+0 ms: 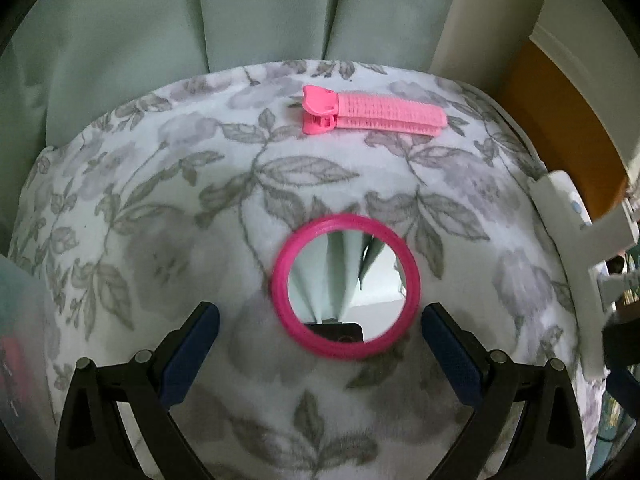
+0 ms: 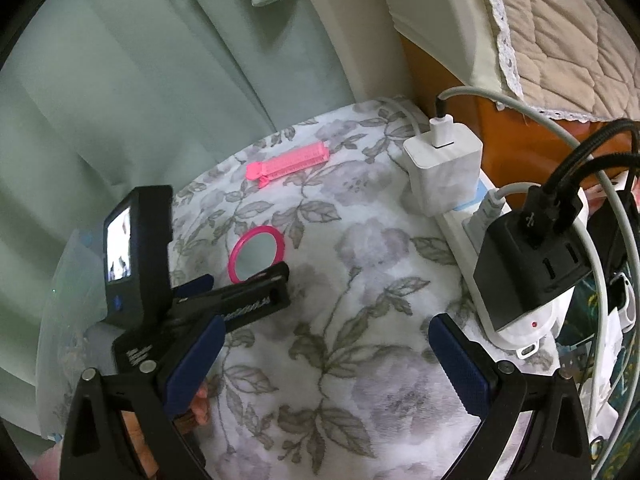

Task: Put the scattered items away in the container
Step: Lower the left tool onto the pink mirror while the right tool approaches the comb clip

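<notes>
A round mirror with a pink rim [image 1: 346,286] lies flat on the floral cloth [image 1: 160,208]. My left gripper [image 1: 320,320] is open just in front of it, one blue-padded finger on either side of the mirror's near edge, apart from it. A pink hair clip [image 1: 372,114] lies farther back near the cloth's far edge. In the right wrist view the mirror [image 2: 256,254] and clip [image 2: 288,164] lie left of centre, with the left gripper [image 2: 244,280] at the mirror's near rim. My right gripper [image 2: 328,332] is open over bare cloth [image 2: 380,280], holding nothing.
A translucent container wall [image 2: 60,300] rises at the left edge, also visible as a translucent container [image 1: 16,340] in the left wrist view. A white power strip [image 2: 472,240] with a white charger [image 2: 444,168], a black charger [image 2: 528,260] and cables lines the right side. Green curtains [image 1: 160,40] hang behind.
</notes>
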`<state>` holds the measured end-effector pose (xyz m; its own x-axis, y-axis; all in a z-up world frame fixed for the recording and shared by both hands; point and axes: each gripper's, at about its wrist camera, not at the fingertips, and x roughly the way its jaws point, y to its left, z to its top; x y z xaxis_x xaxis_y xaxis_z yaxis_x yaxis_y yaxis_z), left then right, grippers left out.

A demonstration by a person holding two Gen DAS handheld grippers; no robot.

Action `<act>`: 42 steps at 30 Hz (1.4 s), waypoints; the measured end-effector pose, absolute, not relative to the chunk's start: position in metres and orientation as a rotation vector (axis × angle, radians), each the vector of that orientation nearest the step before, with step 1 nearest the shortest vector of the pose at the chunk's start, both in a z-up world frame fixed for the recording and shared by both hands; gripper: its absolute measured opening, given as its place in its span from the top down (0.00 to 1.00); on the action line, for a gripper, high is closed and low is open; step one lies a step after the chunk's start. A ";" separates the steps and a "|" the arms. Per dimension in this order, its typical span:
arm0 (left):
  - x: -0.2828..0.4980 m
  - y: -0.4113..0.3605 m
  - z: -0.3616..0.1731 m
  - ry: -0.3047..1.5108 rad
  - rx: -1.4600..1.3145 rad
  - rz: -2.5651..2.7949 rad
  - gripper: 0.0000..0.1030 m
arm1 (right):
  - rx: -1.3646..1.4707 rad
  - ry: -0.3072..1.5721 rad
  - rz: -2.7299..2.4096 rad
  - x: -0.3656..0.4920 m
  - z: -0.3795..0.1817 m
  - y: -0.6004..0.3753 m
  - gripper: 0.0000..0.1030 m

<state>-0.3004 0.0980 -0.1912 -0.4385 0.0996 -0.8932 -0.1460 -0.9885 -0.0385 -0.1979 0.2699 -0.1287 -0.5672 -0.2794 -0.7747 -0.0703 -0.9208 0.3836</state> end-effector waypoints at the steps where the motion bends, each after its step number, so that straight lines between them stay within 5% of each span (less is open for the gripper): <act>1: -0.301 0.097 -0.191 0.061 -1.576 2.550 0.05 | 1.395 -0.573 -2.617 -0.198 -0.129 0.270 0.00; 8: -0.298 0.072 -0.185 0.034 -1.551 2.582 0.35 | 1.400 -0.579 -2.611 -0.198 -0.130 0.271 0.00; 42: -0.315 -0.019 -0.186 -0.119 -1.588 2.723 0.35 | 1.317 -0.252 -2.658 -0.349 -0.137 0.207 0.00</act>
<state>-0.3151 -0.0188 -0.1858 -0.4932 0.0267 -0.8695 0.0492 -0.9971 -0.0585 -0.3491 0.2066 -0.1365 -0.5980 -0.2207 -0.7705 0.0717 -0.9722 0.2228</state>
